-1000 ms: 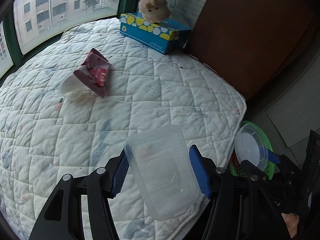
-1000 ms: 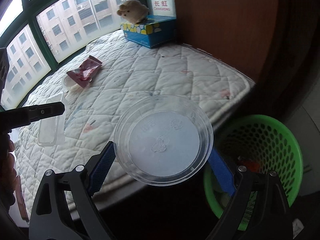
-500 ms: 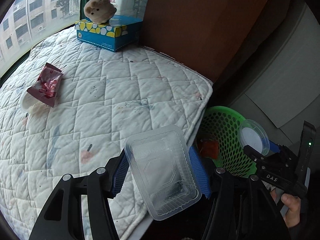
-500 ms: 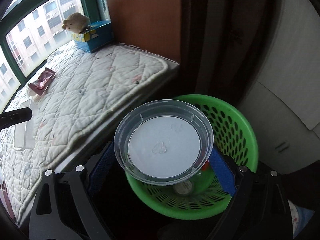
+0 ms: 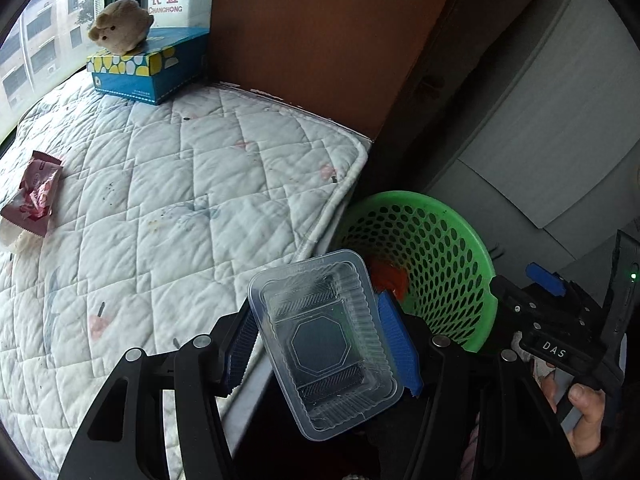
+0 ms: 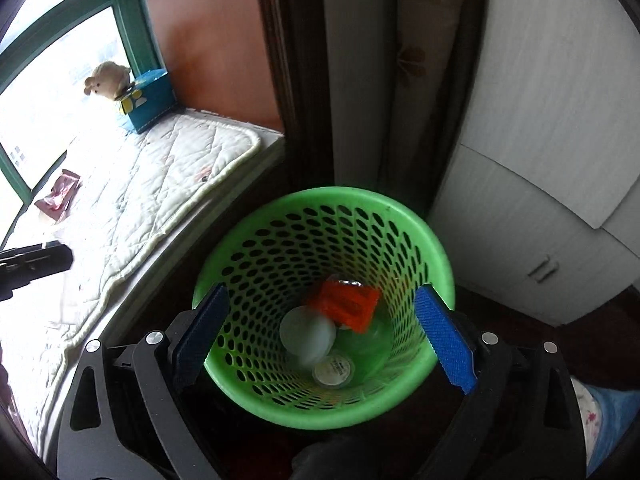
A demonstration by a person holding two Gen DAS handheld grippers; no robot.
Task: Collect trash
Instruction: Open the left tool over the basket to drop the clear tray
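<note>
My left gripper (image 5: 320, 344) is shut on a clear rectangular plastic tray (image 5: 324, 340), held at the mattress edge beside the green basket (image 5: 448, 240). My right gripper (image 6: 324, 332) is open and empty right above the green basket (image 6: 436, 248). Inside the basket lie the clear round lid (image 6: 308, 334), an orange wrapper (image 6: 346, 304) and a small round cap (image 6: 334, 370). A red snack wrapper (image 5: 36, 196) lies on the quilted mattress (image 5: 180, 184) at the far left; it also shows in the right wrist view (image 6: 58, 196).
A blue tissue box (image 5: 148, 72) with a plush toy (image 5: 120, 26) on top stands at the mattress's far corner by the window. A brown panel (image 5: 312, 32) and grey cabinets (image 6: 540, 160) stand behind the basket. A white crumpled piece (image 5: 16, 236) lies by the red wrapper.
My right gripper has opened and the round lid has dropped into the basket. My left gripper has carried the clear tray rightward, closer to the basket.
</note>
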